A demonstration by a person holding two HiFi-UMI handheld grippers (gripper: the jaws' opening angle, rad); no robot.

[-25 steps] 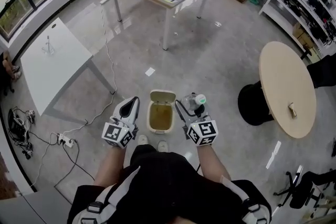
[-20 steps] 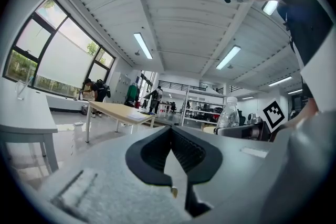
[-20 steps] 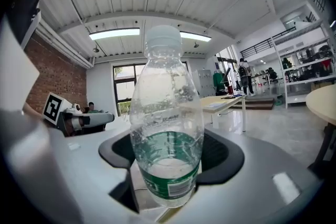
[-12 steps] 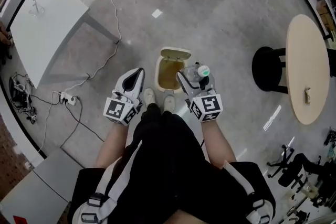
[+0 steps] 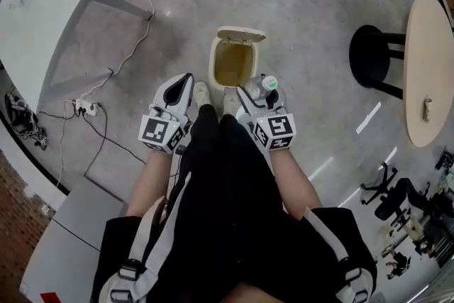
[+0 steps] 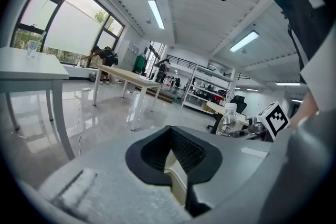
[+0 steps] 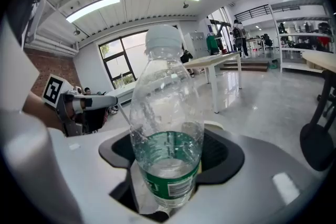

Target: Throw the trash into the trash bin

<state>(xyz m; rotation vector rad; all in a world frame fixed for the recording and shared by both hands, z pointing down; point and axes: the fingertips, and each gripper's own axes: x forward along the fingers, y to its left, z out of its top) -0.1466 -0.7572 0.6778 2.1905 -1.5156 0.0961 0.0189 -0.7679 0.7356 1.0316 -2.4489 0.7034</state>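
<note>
Polished grey floor fills the head view, and on it a small trash bin (image 5: 213, 66) stands just ahead of the person's two pale shoes (image 5: 202, 91), its cream lid (image 5: 241, 34) tipped back at the far edge so that the yellowish inside lies open. At the right of the bin, the right gripper (image 5: 261, 93) has its jaws spread fairly wide and closed on a clear plastic bottle (image 7: 167, 128); both pads press its lower body, where a green label wraps round it, and the bottle stands upright between them with its white cap on top. From above, the capped end sits just beside the bin's near right corner, outside the opening and not over it. At the left of the bin, beside the left shoe, the left gripper (image 5: 186, 78) is empty, its two jaws brought together into a point. Both grippers lie level with each other, one on each side of the person's black-clad legs, the marker cubes toward the body. A white table (image 5: 28, 18) stands toward the far left of the floor, with a power strip (image 5: 84, 108) and loose cables below its near edge. A black stool (image 5: 372, 53) and a round wooden table (image 5: 429, 74) stand at the right edge, well apart from the bin
</note>
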